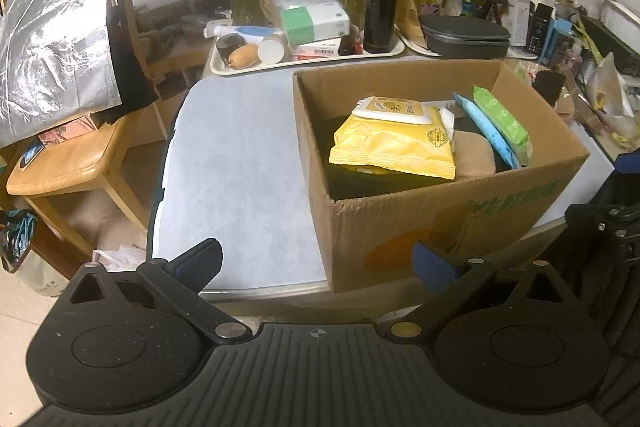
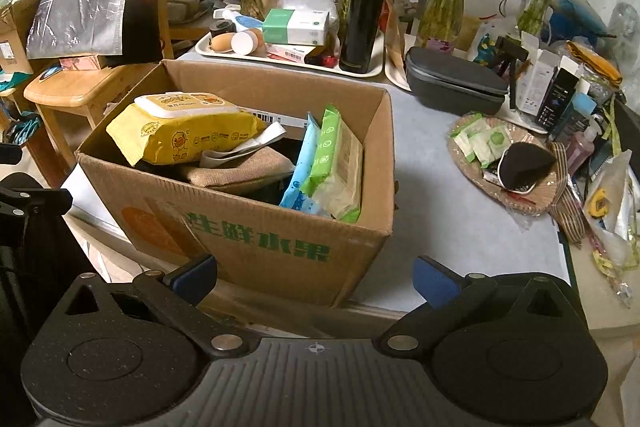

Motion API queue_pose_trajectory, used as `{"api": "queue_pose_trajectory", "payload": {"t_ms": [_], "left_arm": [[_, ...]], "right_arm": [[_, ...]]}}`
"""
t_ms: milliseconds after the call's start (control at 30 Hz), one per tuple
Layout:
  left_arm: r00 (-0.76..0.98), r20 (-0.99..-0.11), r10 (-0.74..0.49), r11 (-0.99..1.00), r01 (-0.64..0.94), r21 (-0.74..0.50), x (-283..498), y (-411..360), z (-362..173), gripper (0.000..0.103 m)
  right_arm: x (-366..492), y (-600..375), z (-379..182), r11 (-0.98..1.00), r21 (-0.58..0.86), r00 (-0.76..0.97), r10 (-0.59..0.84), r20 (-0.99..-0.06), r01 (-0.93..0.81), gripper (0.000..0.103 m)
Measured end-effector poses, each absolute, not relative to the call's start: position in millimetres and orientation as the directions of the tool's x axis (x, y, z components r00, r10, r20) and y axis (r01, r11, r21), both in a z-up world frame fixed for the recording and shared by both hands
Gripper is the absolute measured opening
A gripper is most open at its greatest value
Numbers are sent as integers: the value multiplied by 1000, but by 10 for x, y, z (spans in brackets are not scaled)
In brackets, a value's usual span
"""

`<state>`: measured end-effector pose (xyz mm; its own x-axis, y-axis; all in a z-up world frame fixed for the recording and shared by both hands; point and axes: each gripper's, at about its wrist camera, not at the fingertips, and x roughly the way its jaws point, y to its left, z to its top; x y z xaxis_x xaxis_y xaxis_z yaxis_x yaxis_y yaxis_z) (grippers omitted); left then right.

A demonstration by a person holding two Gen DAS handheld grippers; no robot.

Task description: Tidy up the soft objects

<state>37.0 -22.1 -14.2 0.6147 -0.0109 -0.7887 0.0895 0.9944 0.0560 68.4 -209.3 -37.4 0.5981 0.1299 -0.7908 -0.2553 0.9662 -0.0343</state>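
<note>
A cardboard box [image 1: 440, 227] stands open at the near edge of the worktop [image 1: 240, 167], its front wall printed with green characters and an orange patch. Inside it, a yellow wipes pack [image 1: 394, 143] with a white flip lid lies tilted on top, resting partly on a tan cloth pouch [image 1: 474, 155]; a folded white paper sticks out between them. Against the box's right wall a blue wipes pack [image 1: 486, 129] and a green wipes pack [image 1: 506, 125] stand on edge, leaning side by side and touching. The left claw [image 1: 318, 261] hangs low before the near edge of the worktop, its blue-padded fingers spread wide and holding nothing; one finger sits over the bare worktop left of the box, the other in front of the box's front wall. The right claw [image 2: 316, 279] is likewise spread wide and empty, just in front of the box's near corner. Along the far edge of the worktop a white tray [image 1: 248, 69] carries a black flask [image 1: 382, 1], a green-and-white carton [image 1: 314, 21] and small bottles, with glass vases of green stalks behind. To the right of the box, a dark grey case [image 2: 454, 83] sits near the far edge, and a woven plate [image 2: 504, 167] holding small sachets lies near the right edge. A wooden stool [image 1: 68, 163] stands beyond the left edge.
</note>
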Motion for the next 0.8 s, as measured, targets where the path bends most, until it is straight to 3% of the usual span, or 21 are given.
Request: {"api": "queue_pose_trajectory", "payload": {"t_ms": [800], "left_arm": [[608,-791,-67,991,135,20,392,-284,-129,103]], "right_arm": [[715,-2202,-334,962,-11,600,162,-783,-273,103]]}}
